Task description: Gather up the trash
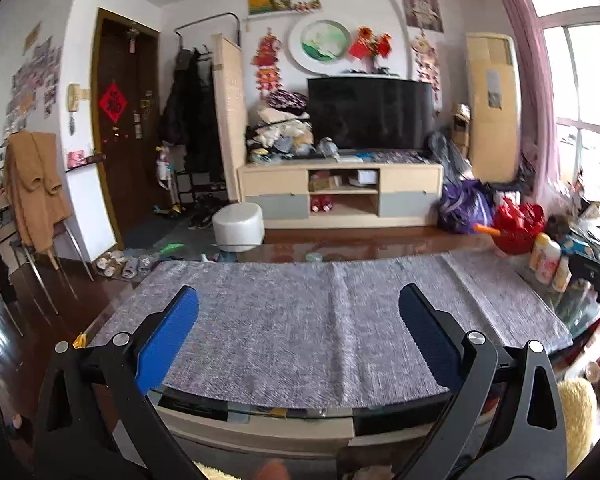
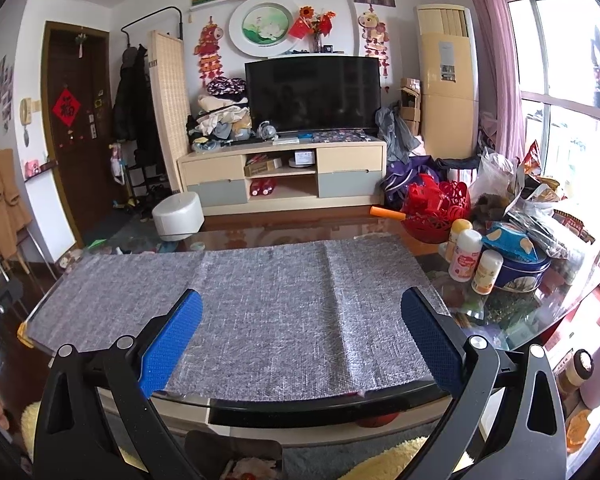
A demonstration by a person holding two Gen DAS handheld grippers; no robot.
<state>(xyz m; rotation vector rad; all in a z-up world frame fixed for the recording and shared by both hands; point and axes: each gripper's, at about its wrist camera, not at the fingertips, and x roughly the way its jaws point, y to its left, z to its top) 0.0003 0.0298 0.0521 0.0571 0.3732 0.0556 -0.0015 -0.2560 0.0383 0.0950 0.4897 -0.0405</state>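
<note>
- The left gripper point(image 1: 299, 312) hovers over the grey table mat point(image 1: 300, 320), blue fingers point(image 1: 168, 338) spread wide, holding nothing.
- The right gripper point(image 2: 301, 314) hangs over the same mat point(image 2: 268, 300), jaws equally wide and empty.
- Trash-like clutter, crumpled plastic bags point(image 2: 516, 188), sits at the glass table's point(image 2: 540, 320) right end, beside a red basket point(image 2: 436, 210) and white bottles point(image 2: 466, 254).

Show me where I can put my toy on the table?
On the grey mat, the bare stretch from the table's left corner across to the white bottles. The right end is crowded: bottles, blue tin, red basket, snack bags.
</note>
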